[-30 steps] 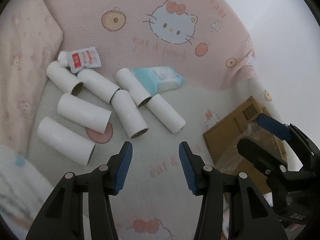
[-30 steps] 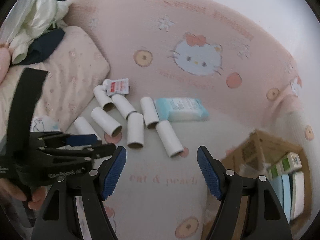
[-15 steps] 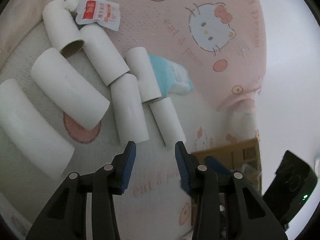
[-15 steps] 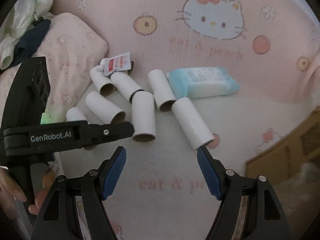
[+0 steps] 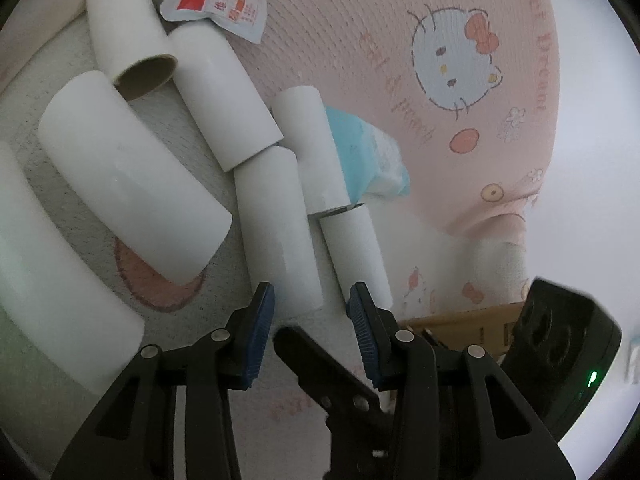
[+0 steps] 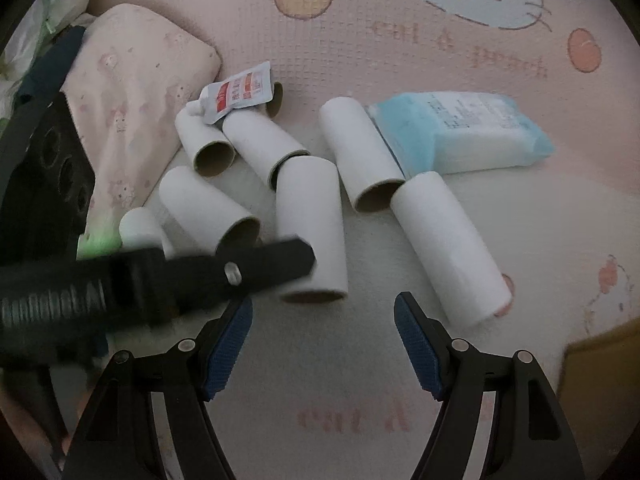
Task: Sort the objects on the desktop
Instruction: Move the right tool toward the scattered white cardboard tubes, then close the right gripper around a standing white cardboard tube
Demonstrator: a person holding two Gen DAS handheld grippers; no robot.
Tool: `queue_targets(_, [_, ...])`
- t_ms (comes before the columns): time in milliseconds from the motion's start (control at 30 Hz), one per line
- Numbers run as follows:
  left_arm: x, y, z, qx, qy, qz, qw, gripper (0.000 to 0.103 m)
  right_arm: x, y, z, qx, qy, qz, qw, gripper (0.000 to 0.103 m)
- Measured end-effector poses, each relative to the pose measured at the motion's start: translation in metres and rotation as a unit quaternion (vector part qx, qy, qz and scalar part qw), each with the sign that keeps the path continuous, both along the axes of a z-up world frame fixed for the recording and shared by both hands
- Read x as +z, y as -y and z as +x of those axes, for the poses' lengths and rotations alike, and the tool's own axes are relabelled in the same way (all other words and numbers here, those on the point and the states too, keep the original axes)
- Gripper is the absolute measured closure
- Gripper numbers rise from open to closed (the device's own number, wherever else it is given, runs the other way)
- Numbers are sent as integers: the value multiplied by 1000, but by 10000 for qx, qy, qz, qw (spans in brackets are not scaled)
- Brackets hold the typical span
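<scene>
Several white cardboard tubes lie in a cluster on a pink cartoon-cat blanket. A red-and-white spout pouch (image 5: 218, 2) (image 6: 240, 96) lies at the far end and a light blue tissue pack (image 5: 366, 156) (image 6: 460, 136) at the right. My left gripper (image 5: 310, 314) is open, its pads just short of the near end of one middle tube (image 5: 276, 224), which also shows in the right wrist view (image 6: 314, 224). My right gripper (image 6: 322, 332) is open and empty, just short of the tubes, with another tube (image 6: 448, 240) ahead on its right.
A pink pillow (image 6: 132, 92) lies left of the tubes. A cardboard box (image 5: 472, 324) (image 6: 600, 376) stands at the right. The left gripper's black arm (image 6: 160, 276) crosses the right wrist view from the left. A white wall is beyond the blanket.
Both grippers have moved forward and down toward the tubes. The left gripper has narrowed and now stands at the end of a middle tube. The right gripper stays wide open.
</scene>
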State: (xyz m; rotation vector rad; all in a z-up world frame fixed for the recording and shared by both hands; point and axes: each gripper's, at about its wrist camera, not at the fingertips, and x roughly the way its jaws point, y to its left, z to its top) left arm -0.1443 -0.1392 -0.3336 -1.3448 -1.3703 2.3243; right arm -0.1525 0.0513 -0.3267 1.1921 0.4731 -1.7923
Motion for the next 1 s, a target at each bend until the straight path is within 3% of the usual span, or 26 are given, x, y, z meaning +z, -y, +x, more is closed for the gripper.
queue_targets(200, [-15,17,3,396,323,426,9978,64,-15,4,-14,-54,397,-142,9991,32])
queue_targets(300, [-21,24,5,627,406,626,9952,77,-20,4,-15,-5,642,-200,9977,43])
queue_targets(467, [-27,30,6,714,377,763,9938,77,-20,9,-9,120,583,-178,9981,52])
queue_targets(533, [-27,29,5,650,337,847,9937,77,-21,8,-9,95,639,-158,9978,61])
queue_targets(733, [-22,14,2,269,308,617,9973,77,-21,4,5,-132,707,-111,9973,61])
queue_targets(1000, [-12,-9,17,-371,365,409,9978,77,-10,-35,30,-554,1063,67,9928,61])
